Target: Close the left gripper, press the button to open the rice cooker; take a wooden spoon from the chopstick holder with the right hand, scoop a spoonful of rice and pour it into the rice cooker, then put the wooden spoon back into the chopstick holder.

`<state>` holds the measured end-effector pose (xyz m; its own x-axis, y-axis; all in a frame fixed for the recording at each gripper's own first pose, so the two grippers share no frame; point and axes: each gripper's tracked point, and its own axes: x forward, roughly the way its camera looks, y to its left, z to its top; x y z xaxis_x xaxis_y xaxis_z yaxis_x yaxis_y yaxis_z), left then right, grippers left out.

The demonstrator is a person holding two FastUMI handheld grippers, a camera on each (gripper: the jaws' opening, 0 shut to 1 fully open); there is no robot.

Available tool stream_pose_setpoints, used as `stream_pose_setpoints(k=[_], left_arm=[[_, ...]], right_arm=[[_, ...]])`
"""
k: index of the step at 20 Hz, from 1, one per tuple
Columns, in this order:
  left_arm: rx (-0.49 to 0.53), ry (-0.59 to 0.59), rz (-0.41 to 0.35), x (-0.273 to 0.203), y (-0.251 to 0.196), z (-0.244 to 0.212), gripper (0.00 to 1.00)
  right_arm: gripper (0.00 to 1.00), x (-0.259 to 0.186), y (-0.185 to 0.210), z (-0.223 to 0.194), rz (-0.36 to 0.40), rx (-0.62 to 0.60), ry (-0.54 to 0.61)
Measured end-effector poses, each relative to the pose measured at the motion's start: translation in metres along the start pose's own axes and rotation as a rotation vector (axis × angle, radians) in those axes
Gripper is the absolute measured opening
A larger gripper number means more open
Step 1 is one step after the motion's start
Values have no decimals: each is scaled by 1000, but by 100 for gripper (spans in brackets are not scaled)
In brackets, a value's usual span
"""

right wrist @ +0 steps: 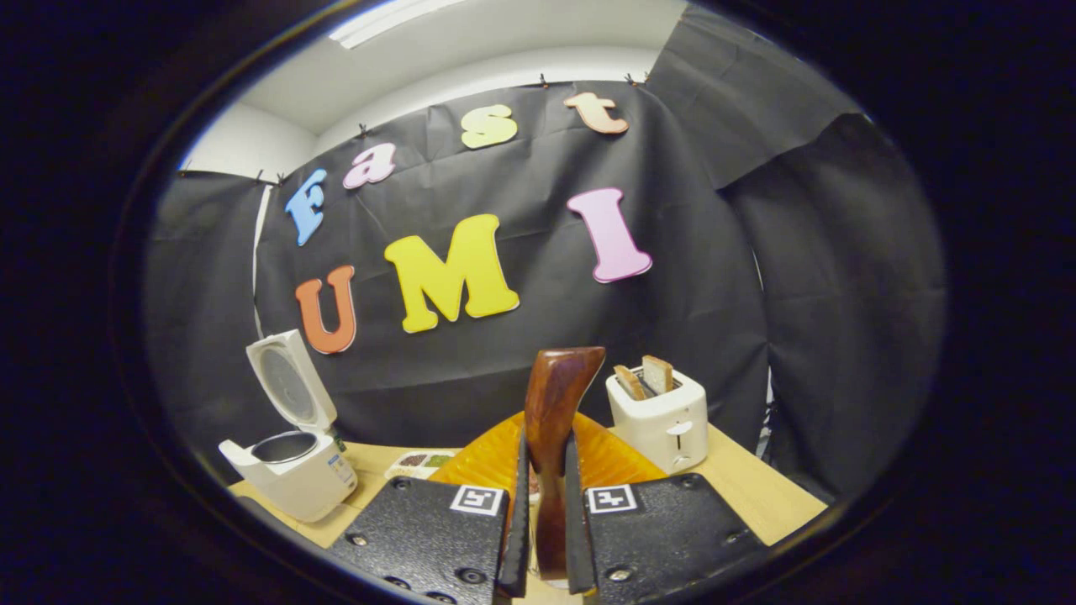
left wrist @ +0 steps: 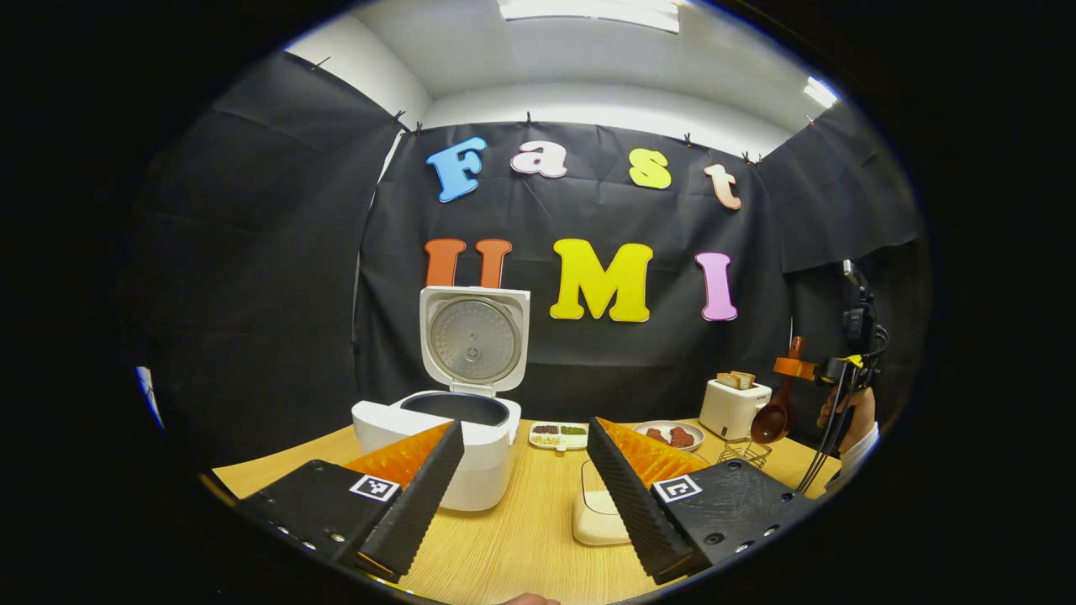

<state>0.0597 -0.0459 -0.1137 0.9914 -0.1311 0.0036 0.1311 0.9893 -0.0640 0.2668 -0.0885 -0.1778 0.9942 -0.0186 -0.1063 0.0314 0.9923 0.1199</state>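
Left gripper view. The left gripper (left wrist: 523,470) hangs with its ribbed fingers apart and nothing between them, above a pale wood-grain surface (left wrist: 521,546). The cooker (left wrist: 450,437), a white, rounded plastic body, stands just beyond the left finger; its lid (left wrist: 475,338) is upright, showing a round metal inner plate, and the dark pot is exposed. The button step therefore reads as done. Behind lie a divided dish (left wrist: 559,434) of grains, a plate (left wrist: 670,435), and a white toaster (left wrist: 734,406) with bread. At far right the right gripper (left wrist: 794,367), held by a hand (left wrist: 849,416), carries the spoon (left wrist: 777,403), glossy brown wood with a deep round bowl hanging down, over a wire holder (left wrist: 745,452).

Right gripper view. The right gripper (right wrist: 545,496) is clamped on the spoon (right wrist: 555,412) handle, both fingers pressing its smooth, dark-grained sides; the handle's flared end rises between them. The cooker (right wrist: 290,470) sits well apart at left, the toaster (right wrist: 660,420) near at right.

Step in hand: the spoon looks taken from the holder. The next move calls for carrying it to the rice and dipping the bowl level; which container holds the rice cannot be told.
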Motion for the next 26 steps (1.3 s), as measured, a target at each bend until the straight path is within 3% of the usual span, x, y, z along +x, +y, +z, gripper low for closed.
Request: stream_pose_setpoints(k=[6, 8, 11, 12, 13, 15, 17, 18, 20, 26], left_arm=[[-8, -3, 11, 32, 4, 5, 94], [-12, 4, 8, 43, 6, 10, 94], [15, 4, 26, 58, 16, 24, 94], [26, -4, 28, 63, 18, 32, 94], [42, -14, 26, 69, 19, 41, 94], [90, -20, 53, 80, 29, 52, 94], [142, -27, 86, 91, 39, 65, 94], [157, -23, 87, 98, 45, 66, 94], [164, -15, 88, 112, 50, 77, 94], [88, -22, 23, 167, 50, 135, 95]], right_arm=[[25, 12, -3, -38, 17, 22, 42], [34, 8, -7, -32, 16, 16, 25], [72, -3, -17, -5, -22, -44, -59], [72, -6, -20, -1, -40, -64, -73], [92, -10, -21, 0, -52, -78, -69], [100, -17, -17, -1, -55, -105, -55], [94, -24, -13, 3, -42, -130, -55], [100, -26, -12, 6, -38, -139, -61], [100, -32, -12, 8, -38, -145, -66], [100, -39, 0, 7, -3, -146, -50]])
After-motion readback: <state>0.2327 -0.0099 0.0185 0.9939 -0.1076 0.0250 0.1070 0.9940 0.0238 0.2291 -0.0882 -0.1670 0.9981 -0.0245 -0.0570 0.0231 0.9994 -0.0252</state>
